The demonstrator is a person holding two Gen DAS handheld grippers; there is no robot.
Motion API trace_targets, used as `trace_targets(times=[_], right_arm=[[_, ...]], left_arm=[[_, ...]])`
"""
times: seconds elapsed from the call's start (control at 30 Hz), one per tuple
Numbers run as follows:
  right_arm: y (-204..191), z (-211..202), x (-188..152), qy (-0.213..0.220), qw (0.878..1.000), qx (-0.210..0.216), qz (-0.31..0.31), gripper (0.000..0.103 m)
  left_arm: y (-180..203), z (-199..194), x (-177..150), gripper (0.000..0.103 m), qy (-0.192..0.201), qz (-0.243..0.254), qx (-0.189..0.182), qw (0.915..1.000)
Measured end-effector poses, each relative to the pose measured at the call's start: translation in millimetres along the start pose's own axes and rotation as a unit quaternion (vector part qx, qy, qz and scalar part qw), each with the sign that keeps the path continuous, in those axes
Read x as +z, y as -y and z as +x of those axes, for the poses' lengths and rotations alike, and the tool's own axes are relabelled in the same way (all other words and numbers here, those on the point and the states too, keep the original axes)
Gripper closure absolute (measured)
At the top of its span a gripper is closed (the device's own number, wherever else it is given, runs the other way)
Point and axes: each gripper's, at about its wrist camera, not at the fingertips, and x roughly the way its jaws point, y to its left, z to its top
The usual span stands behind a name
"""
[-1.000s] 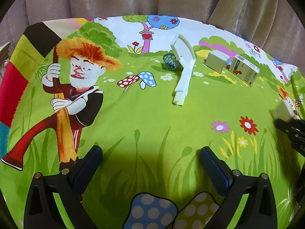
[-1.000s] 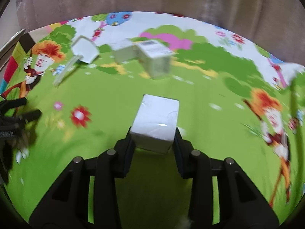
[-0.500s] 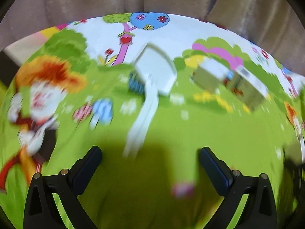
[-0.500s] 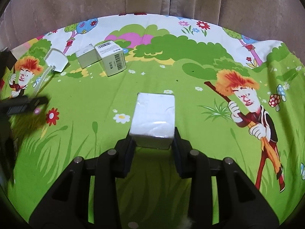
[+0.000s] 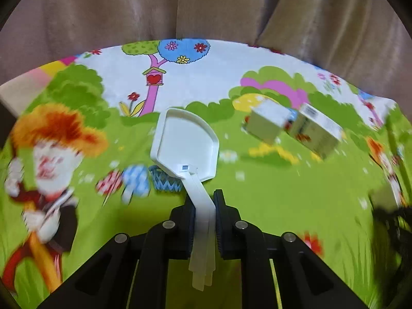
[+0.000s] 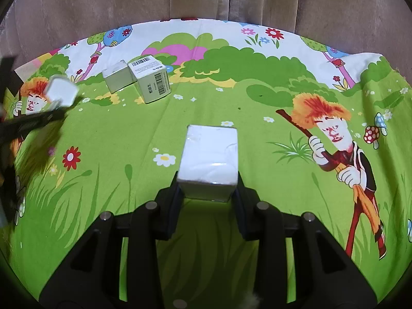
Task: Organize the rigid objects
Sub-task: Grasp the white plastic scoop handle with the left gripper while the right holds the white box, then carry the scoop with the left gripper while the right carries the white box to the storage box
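White plastic scoop (image 5: 186, 145), stiff and light by the look of it: left gripper (image 5: 203, 221) has just closed on its narrow handle, pan forward above the printed cloth (image 5: 270, 206). Right gripper (image 6: 208, 193) clamps a glossy white box (image 6: 209, 154) at its near end; film wrap looks slippery, so a mid-side hold seems safer. Two small cartons (image 6: 137, 79) sit touching at the far left.

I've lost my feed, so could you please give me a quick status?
Left gripper just closed on white plastic scoop's handle. Right gripper shut on white rectangular box. Two small cardboard boxes grouped behind, nothing blocking.
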Motion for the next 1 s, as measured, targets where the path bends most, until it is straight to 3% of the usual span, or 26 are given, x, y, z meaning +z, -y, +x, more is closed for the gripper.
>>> trace_targets(times=[0.2, 0.33, 0.43, 0.6, 0.77, 1.0], right_arm=[[0, 0, 0, 0.000, 1.000, -0.001, 0.000, 0.063], [0, 0, 0, 0.000, 1.000, 0.000, 0.000, 0.063], [0, 0, 0, 0.001, 1.000, 0.003, 0.001, 0.062], [3, -1, 0, 0.003, 1.000, 0.012, 0.010, 0.063], [0, -4, -3, 0.003, 1.000, 0.018, 0.009, 0.063], [-38, -48, -43, 0.009, 0.998, 0.051, 0.025, 0.063]], left_arm=[[-20, -49, -49, 0.089, 0.019, -0.032, -0.028, 0.9989], [-30, -54, -64, 0.089, 0.013, -0.042, -0.028, 0.9986], [-38, -56, -69, 0.089, 0.009, -0.062, -0.029, 0.9976], [-28, -53, -69, 0.089, 0.006, -0.035, 0.001, 0.9994], [-30, -53, -68, 0.089, 0.005, -0.039, -0.003, 0.9992], [-29, -53, -68, 0.089, 0.005, -0.034, 0.002, 0.9994]])
